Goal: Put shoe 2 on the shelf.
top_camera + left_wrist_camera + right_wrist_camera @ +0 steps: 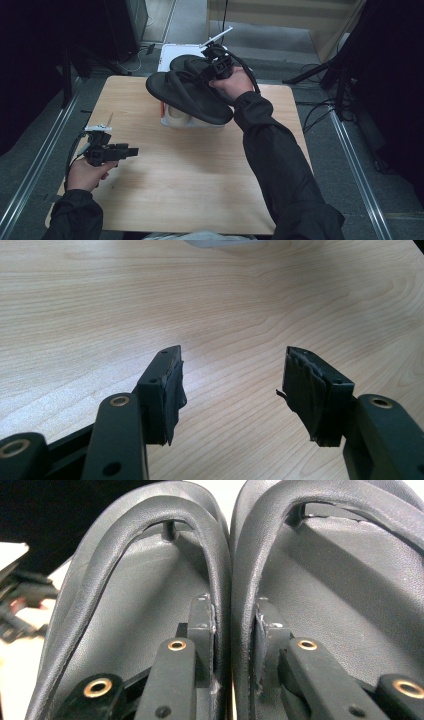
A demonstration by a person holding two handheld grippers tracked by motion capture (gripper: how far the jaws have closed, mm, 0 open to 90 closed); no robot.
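A pair of black flip-flop sandals (187,95) hangs in the air over the far middle of the wooden table (190,180). My right gripper (218,67) is shut on them. In the right gripper view its jaws pinch the two adjoining straps (231,580) together, one sandal on each side. My left gripper (134,151) stands open low over the table's left side, a hand around it. In the left gripper view its taped pads (172,390) are wide apart with bare wood between them.
A white container (172,117) with pale rolls inside sits on the table under the sandals. Behind the table's far edge stands a white box (167,54). Dark stands and cables line both sides of the floor.
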